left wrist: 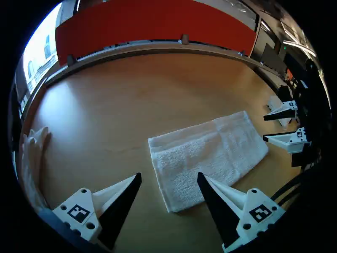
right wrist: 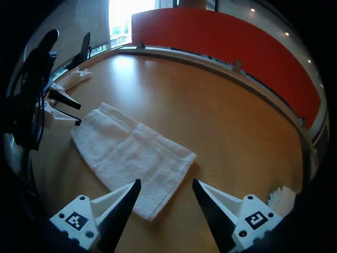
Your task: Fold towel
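White towel point(left wrist: 208, 158) before marker-tagged left tongs point(left wrist: 169, 173)

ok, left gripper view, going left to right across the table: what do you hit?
crumpled white cloth at the left edge → folded white towel in the middle → right gripper, fingers open, at the right edge

Wooden table point(left wrist: 126, 101); red divider panel point(left wrist: 156, 21) along far edge; bright window point(right wrist: 126, 21) behind; white cloth pile point(left wrist: 31, 147) at table edge.
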`<state>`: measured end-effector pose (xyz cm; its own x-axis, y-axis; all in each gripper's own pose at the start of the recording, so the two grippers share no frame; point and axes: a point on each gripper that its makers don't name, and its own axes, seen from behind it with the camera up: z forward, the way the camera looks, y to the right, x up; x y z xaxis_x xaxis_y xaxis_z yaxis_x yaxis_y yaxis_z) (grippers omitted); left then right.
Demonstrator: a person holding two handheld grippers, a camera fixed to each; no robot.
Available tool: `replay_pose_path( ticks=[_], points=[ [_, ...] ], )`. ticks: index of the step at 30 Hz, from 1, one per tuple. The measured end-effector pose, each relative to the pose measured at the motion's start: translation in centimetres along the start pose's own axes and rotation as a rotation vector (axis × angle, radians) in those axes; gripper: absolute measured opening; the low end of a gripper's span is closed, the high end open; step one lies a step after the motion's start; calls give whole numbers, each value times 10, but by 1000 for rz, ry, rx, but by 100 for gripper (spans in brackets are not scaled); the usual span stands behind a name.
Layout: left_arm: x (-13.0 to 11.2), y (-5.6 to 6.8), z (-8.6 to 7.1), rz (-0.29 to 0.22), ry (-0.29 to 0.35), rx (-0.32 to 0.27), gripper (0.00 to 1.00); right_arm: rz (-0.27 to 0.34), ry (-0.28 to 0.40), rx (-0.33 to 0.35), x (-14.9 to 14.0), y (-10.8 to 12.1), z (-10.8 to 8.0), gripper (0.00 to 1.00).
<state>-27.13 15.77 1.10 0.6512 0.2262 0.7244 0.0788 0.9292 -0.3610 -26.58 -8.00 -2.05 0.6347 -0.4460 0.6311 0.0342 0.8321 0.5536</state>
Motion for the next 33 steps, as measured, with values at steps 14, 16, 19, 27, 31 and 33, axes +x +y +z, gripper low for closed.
replay_pose_path(
  ticks=[14,16,19,27,31,33],
  points=[
    [-13,-5,-16,-24,5,18,99,17,-2,-3,-12,-5,-10,95],
    [-17,-6,-19,-31,2,21,99,21,-3,-3,-15,-6,-12,95],
    [-23,-6,-23,-41,-1,25,99,25,-4,-2,-19,-7,-15,95],
    [-35,-3,-33,-65,-5,30,99,34,-6,-5,-29,-10,-24,95],
    [-37,-3,-36,-76,-4,33,99,36,-8,-3,-32,-10,-25,95],
    [-38,-4,-37,-80,-3,37,99,33,-9,-1,-32,-11,-25,95]
  ],
)
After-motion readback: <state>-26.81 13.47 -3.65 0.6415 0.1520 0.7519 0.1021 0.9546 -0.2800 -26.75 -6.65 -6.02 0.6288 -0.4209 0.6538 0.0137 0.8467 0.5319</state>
